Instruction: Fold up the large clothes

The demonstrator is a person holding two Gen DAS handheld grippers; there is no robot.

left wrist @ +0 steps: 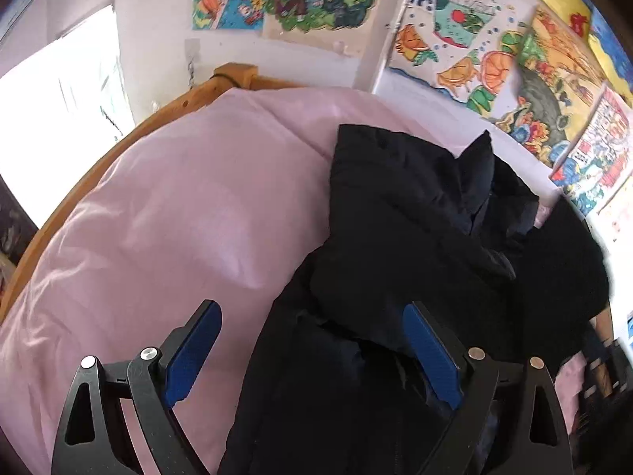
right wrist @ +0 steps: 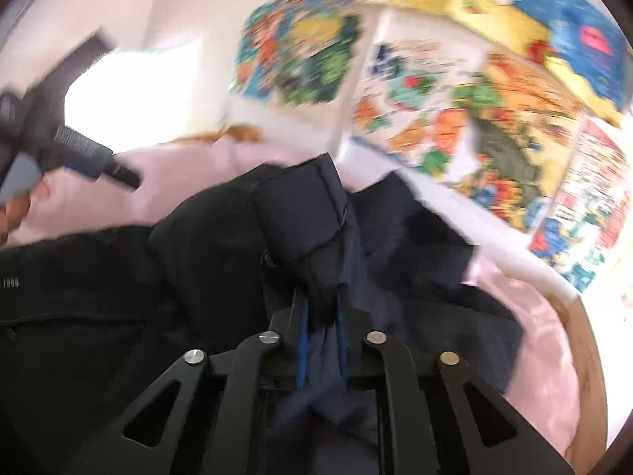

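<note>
Barely begun: our right gripper (right wrist: pixel 321 308) pinches the rumpled dark jacket (left wrist: pixel 415 213) on the pink bedding (left wrist: pixel 178 206); our left gripper (left wrist: pixel 312 340) gapes empty beside it.

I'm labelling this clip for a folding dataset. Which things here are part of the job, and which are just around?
Part of the job:
dark jacket
right gripper, shut on a fold of it
left gripper, open above it

Just around:
pink bedding
wooden bed frame
drawings on the wall

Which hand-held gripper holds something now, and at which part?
The right hand-held gripper is shut on a fold of the dark jacket. The left hand-held gripper is open and holds nothing.
</note>
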